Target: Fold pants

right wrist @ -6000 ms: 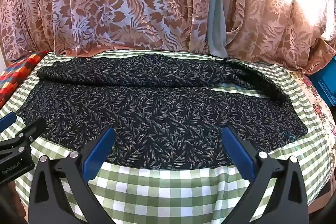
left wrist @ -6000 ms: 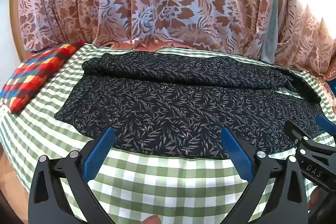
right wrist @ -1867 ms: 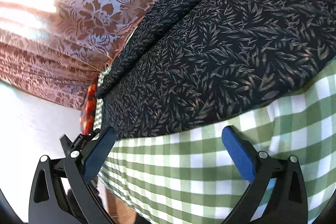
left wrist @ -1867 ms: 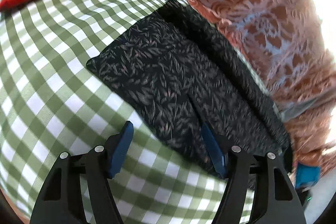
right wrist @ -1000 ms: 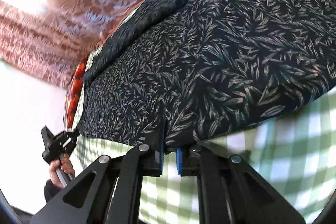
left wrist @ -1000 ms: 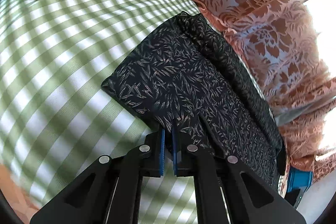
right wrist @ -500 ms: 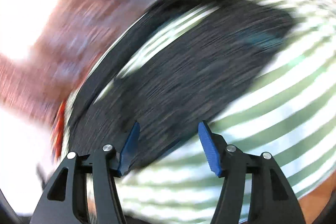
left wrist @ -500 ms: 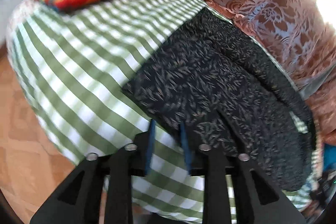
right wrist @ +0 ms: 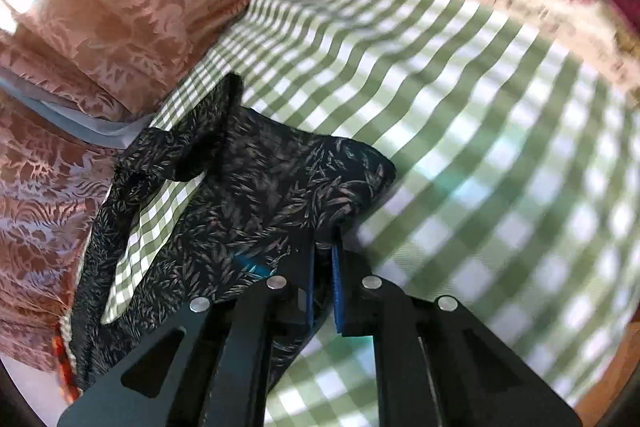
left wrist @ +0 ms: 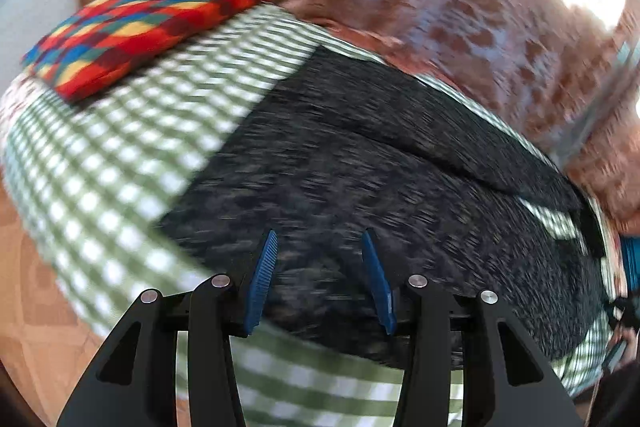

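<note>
My right tool [right wrist: 322, 259] pinches the pants [right wrist: 256, 195] hem at six o'clock on the bed [right wrist: 500, 147], while my left tool [left wrist: 318, 279] is opening, so a thin grip may slip mid-fold.

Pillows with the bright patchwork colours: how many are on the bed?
1. The patchwork pillow lies at the bed's far left end, beyond the pants. Others may be hidden.
</note>
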The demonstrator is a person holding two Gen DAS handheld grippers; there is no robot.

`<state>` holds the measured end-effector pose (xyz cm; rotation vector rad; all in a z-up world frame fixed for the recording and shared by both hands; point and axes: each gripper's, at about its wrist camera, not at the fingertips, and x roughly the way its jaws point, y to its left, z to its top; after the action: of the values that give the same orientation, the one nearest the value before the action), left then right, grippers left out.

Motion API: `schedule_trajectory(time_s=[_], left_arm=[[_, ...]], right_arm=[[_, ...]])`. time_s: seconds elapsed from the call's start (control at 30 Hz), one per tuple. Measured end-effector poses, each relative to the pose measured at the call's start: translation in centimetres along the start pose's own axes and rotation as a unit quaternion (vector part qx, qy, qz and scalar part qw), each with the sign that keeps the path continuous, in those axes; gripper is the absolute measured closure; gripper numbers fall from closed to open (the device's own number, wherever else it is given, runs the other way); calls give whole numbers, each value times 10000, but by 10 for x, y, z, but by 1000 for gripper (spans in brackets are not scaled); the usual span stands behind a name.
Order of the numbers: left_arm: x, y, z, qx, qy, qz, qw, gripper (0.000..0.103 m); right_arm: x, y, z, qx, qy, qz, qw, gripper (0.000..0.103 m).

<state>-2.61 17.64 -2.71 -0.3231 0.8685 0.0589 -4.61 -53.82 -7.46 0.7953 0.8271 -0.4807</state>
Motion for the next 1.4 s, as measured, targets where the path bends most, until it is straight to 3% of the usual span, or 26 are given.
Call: schedule_trajectory(time_s=[0.07,0.17,0.27,0.33,0.4,0.47,0.57,0.7,0.8,1.0,1.23,1.4], left_arm=[[12,-15,-3,238,123,-13,9996,59],[28,-26,-9,497,324,76,9982,38],[48,-23,-21,537,593,192,9966,35],[48,-19,-23,501,512,145,9973,34],[47,-17,-21,500,557,102,9971,34],[43,-12,-15,291,588,-61,9978,34],[31,4,0,-141,442,-356,9983,34],[20,18,30,-519,153,-589,9968,34],[15,22,59,-640,-48,-712,9954,34],[46,24,123,-617,-112,-603,9962,34],[119,27,192,-636,290,-284,9972,34],[178,30,226,-654,651,4,9957,34]], right_arm=[[-22,-12,-5,-112,-176,-298,9993,97],[-44,-39,-19,-86,-297,-666,9973,98],[-47,-63,-34,20,-165,-791,9967,98],[-49,-59,-38,-107,-214,-857,9960,97],[-51,-53,-37,-158,-220,-930,9953,84],[-60,-50,-35,-102,-389,-1099,9931,48],[-78,-37,-34,-217,-939,-1443,9848,40],[-77,4,-40,-566,-917,-833,9907,34],[-60,64,-57,-1134,-630,-112,9915,30],[-16,165,-109,-2163,158,904,9720,29],[20,216,-156,-2781,665,1202,9507,28],[37,220,-163,-2821,844,1106,9492,21]])
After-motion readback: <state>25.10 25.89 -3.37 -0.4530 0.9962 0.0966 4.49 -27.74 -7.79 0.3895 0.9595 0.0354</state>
